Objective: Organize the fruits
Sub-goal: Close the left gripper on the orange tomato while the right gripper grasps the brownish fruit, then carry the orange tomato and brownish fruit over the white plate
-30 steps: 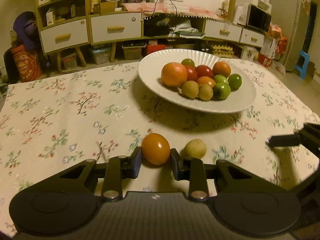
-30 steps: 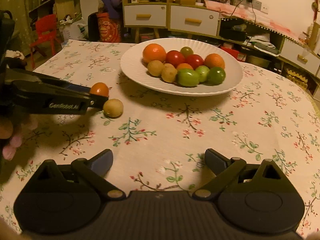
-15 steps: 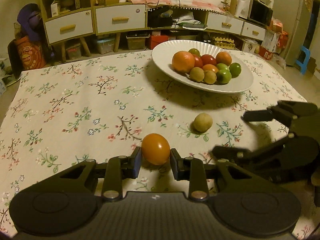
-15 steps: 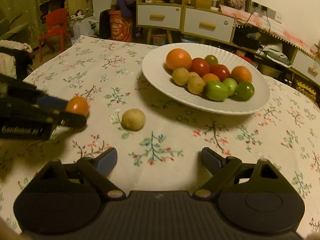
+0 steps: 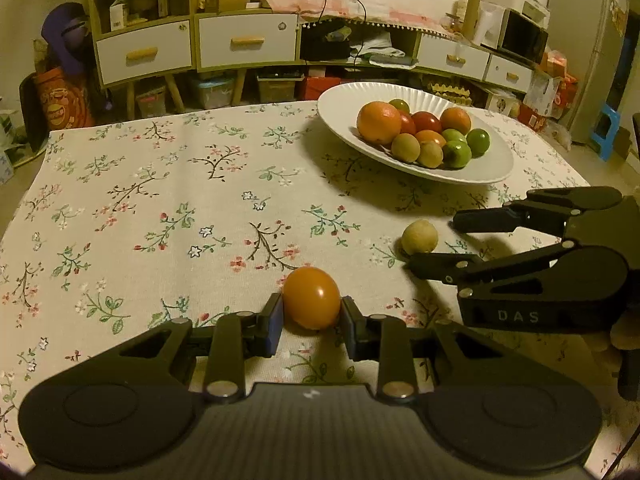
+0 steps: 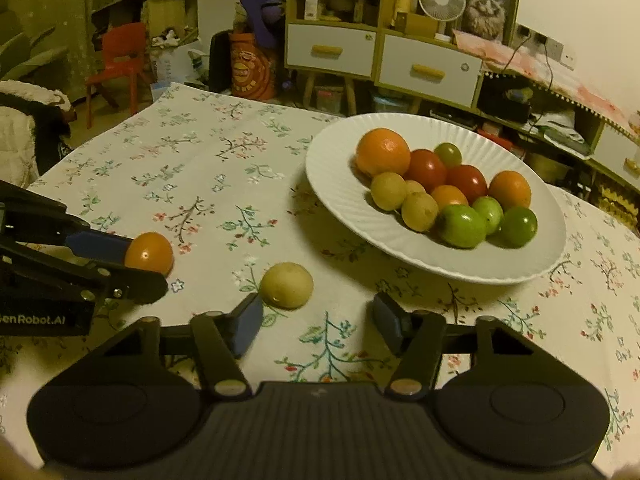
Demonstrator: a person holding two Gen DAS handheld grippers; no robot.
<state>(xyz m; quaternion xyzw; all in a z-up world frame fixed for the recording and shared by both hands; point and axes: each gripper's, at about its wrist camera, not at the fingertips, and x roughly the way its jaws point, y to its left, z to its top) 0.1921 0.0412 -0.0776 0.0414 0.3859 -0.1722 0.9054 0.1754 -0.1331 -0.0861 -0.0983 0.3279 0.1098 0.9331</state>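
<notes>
My left gripper (image 5: 311,318) is shut on a smooth orange fruit (image 5: 311,298), held just above the flowered tablecloth; it also shows in the right wrist view, where the left gripper (image 6: 140,264) holds the orange fruit (image 6: 149,253). A round tan fruit (image 6: 286,285) lies loose on the cloth. My right gripper (image 6: 318,320) reaches toward it with its jaws closing; the fruit sits just ahead of the left fingertip (image 6: 248,316), and no pad touches it. From the left wrist the right gripper (image 5: 434,245) has the tan fruit (image 5: 419,237) at its tips. A white plate (image 6: 340,184) holds several fruits.
The plate (image 5: 480,172) stands at the far right of the table, piled with orange, red, green and tan fruits. Low cabinets with white drawers (image 5: 248,42) line the wall behind. A red chair (image 6: 120,60) stands past the table's far left corner.
The left gripper has drawn back from the plate with the orange fruit. The right gripper has come up to the tan fruit, and its jaws have narrowed a lot.
</notes>
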